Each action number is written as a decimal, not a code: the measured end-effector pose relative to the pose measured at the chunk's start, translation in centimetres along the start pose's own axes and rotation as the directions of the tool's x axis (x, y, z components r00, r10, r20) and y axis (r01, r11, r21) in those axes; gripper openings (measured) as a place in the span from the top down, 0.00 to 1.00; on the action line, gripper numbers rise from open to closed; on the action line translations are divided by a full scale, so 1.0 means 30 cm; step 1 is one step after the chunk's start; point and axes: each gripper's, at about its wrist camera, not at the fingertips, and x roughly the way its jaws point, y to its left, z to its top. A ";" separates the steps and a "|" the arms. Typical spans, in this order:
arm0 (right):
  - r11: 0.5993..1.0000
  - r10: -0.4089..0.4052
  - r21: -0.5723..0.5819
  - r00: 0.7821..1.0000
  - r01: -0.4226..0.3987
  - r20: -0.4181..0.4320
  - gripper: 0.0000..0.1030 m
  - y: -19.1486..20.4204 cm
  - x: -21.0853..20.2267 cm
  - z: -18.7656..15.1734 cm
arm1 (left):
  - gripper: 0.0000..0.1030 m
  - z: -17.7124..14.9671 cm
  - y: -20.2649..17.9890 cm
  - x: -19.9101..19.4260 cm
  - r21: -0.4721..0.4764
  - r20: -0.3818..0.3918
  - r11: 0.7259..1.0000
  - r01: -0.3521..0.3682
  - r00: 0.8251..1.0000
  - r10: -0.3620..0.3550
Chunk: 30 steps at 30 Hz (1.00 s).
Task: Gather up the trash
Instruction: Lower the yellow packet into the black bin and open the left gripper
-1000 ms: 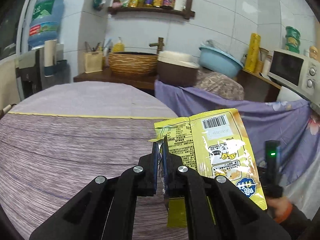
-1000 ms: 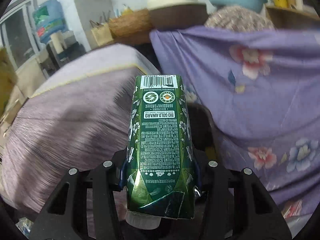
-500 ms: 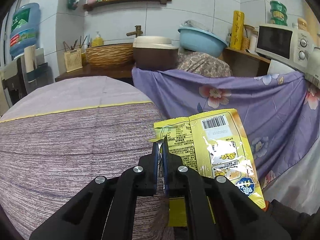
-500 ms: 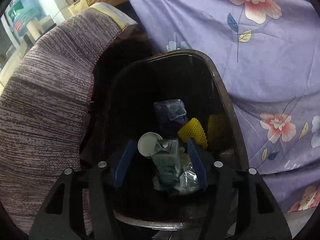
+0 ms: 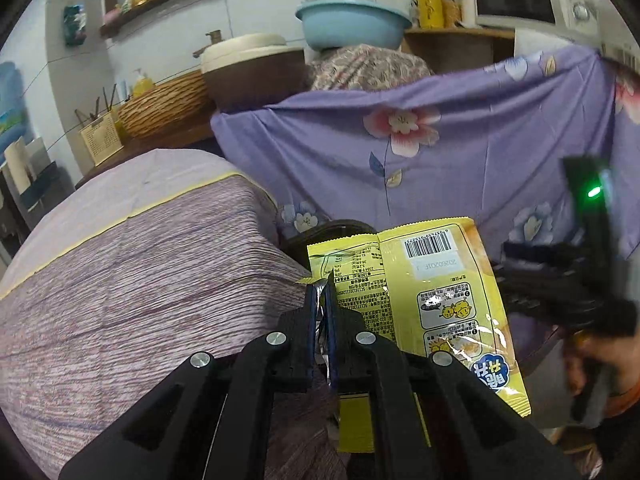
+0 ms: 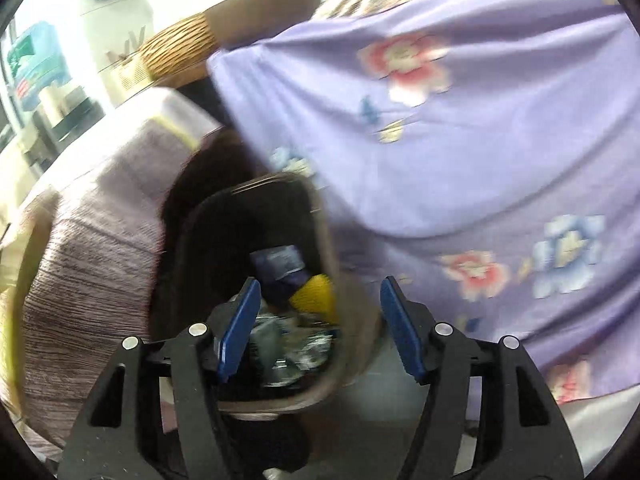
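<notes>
Yellow wrapper (image 5: pixel 432 300): pinched by its left edge between the closed pads of the left gripper (image 5: pixel 320 300), barcode side up; it hangs past the edge of the striped purple table cover (image 5: pixel 140 280), in front of the floral purple cloth (image 5: pixel 440 152). A second ago it was held the same way but over the table top, so it has travelled off the side.
Left gripper: clamped tight on the wrapper, no gap between the pads.
Right gripper (image 6: pixel 320 320): jaws spread wide with nothing between them; they have just been opening. A second ago they held a green carton, which has gone from them.
Trash bin (image 6: pixel 328 240): dark, open-topped, standing between the table cover and the floral cloth, below the right gripper. Inside lie a blue-grey carton (image 6: pixel 280 264), a yellow mesh piece (image 6: pixel 316 296) and shiny scraps; the blur hides more.
Bin in left view: only a dark rim (image 5: pixel 340 226) peeks out behind the wrapper's top edge.
Right-hand tool in left view: a black handle with a green light (image 5: pixel 594 191), held by a hand (image 5: pixel 592 364) at the right edge.
</notes>
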 end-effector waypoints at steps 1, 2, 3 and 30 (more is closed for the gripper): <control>1.000 -0.023 0.010 1.000 0.023 0.007 0.39 -0.028 -0.016 -0.003 | 0.94 0.002 -0.012 0.020 0.013 -0.010 1.000 -0.003 1.000 0.003; 0.999 -0.038 0.019 0.999 0.037 0.010 0.39 -0.053 -0.025 -0.005 | 0.94 0.006 -0.028 0.044 0.025 -0.022 1.000 -0.004 1.000 0.005; 0.999 -0.042 0.026 0.999 0.042 0.012 0.39 -0.072 -0.034 -0.005 | 0.94 0.007 -0.040 0.061 0.034 -0.031 0.999 -0.002 1.000 0.003; 0.996 -0.066 0.066 0.998 0.065 0.019 0.38 -0.166 -0.145 -0.089 | 0.33 0.002 -0.175 0.303 0.147 -0.144 0.989 -0.027 0.988 0.048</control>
